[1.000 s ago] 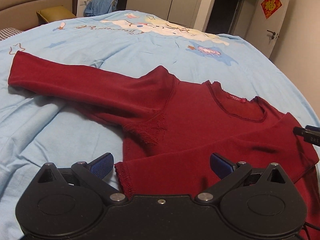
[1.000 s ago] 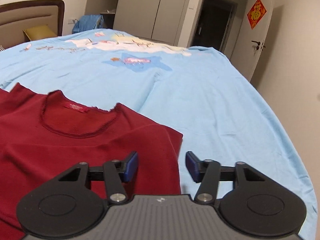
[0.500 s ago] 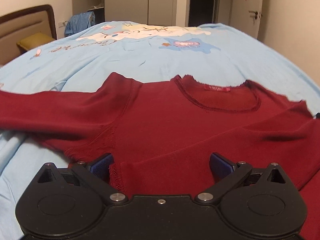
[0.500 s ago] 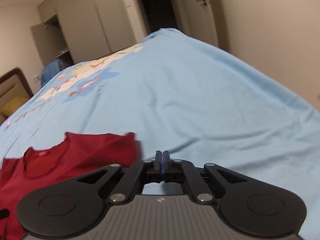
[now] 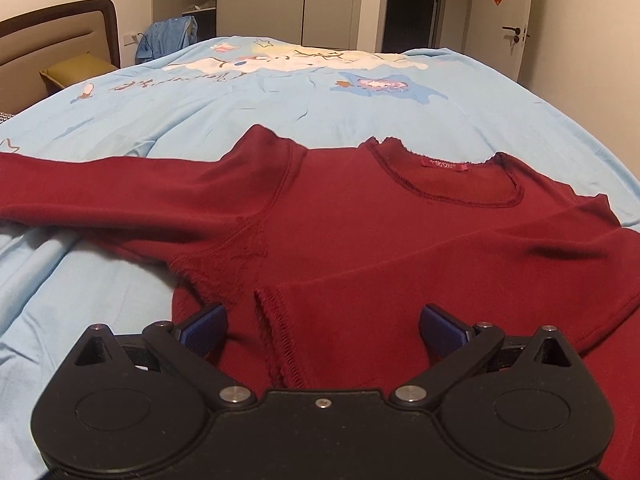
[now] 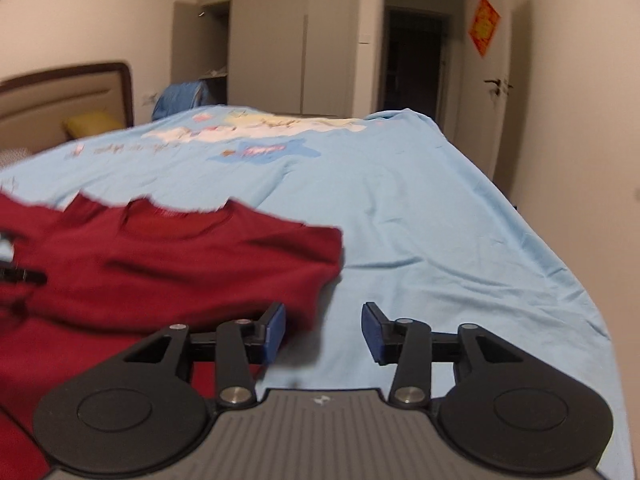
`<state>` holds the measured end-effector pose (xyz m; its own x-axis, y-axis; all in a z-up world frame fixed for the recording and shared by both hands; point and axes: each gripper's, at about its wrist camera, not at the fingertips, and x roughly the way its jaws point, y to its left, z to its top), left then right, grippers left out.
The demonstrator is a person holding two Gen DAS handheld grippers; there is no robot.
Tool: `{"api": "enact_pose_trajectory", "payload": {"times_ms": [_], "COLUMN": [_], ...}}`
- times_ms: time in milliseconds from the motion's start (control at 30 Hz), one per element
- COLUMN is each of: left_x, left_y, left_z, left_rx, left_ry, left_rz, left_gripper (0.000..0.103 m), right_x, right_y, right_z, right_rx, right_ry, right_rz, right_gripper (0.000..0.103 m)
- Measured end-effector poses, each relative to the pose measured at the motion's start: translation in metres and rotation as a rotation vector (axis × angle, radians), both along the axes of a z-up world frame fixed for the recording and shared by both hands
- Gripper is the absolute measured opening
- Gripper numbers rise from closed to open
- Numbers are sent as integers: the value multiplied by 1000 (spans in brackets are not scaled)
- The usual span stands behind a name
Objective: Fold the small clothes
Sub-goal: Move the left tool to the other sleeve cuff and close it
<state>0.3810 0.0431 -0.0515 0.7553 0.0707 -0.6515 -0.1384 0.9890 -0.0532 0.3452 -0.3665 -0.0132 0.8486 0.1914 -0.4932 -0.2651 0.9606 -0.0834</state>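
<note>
One red shirt [image 5: 360, 240] lies flat on the bed [image 5: 200, 112], centre frame, one sleeve [image 5: 100, 188] stretched left, one folded across. Two claws: left claw [image 5: 322, 326] wide, empty; right claw [image 6: 323, 332] wide, empty, at shirt's right edge.

Both views are taken low over the bed [image 5: 160, 128], faced toward the wardrobe [image 6: 280, 40]. The red top [image 5: 360, 240] is seen close from the left wrist, its right edge from the right; both are shared.
</note>
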Motion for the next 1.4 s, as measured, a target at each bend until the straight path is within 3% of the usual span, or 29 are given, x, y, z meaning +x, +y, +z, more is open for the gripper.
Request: {"api": "enact_pose_trajectory", "payload": {"times_ms": [100, 200, 233, 267, 300, 400, 500, 600, 700, 800, 933, 1167, 1300, 1400], "left_x": [-1, -2, -2, -3, -3, -2, 0, -2, -8, -21, -38, -55, -58, -54], "left_y": [2, 4, 4, 4, 4, 6, 6, 8, 17, 34, 72, 171, 241, 288], "left_z": [-1, 0, 0, 1, 1, -2, -7, -7, -1, 10, 25, 41, 45, 43], "left_rx": [-13, -19, -20, -18, -17, -19, -10, -4, -49, -113, -140, -68, -82, -186], "left_ry": [6, 9, 11, 14, 15, 19, 26, 22, 18, -13, -48, -91, -124, -147], "left_rz": [13, 23, 25, 26, 25, 22, 12, 0, 3, 24, 117, 367, 495, 536], "left_gripper": [102, 102, 102, 102, 102, 102, 103, 102, 102, 102, 102, 102, 102, 93], "right_x": [2, 17, 23, 26, 28, 23, 26, 26, 27, 18, 1, -35, -57, -68], "right_y": [25, 38, 38, 38, 36, 30, 16, 21, 20, 18, 21, 44, 71, 91], "right_z": [-13, -18, -18, -17, -16, -18, -39, -40, -37, -30, -19, -3, 3, 4], "right_rx": [-136, -142, -126, -101, -71, -69, 7, -5, 17, 25, 44, 136, 139, 134], "right_ry": [-2, -49, -54, -51, -39, -24, 57, 45, 53, 45, 38, 30, 17, 23], "right_rz": [11, -25, -39, -42, -38, -94, -134, -146, -145, -142, -137, -70, -11, 16], "right_gripper": [48, 44, 37, 15, 10, 7, 6, 6, 9, 13, 46, 84, 93, 97]}}
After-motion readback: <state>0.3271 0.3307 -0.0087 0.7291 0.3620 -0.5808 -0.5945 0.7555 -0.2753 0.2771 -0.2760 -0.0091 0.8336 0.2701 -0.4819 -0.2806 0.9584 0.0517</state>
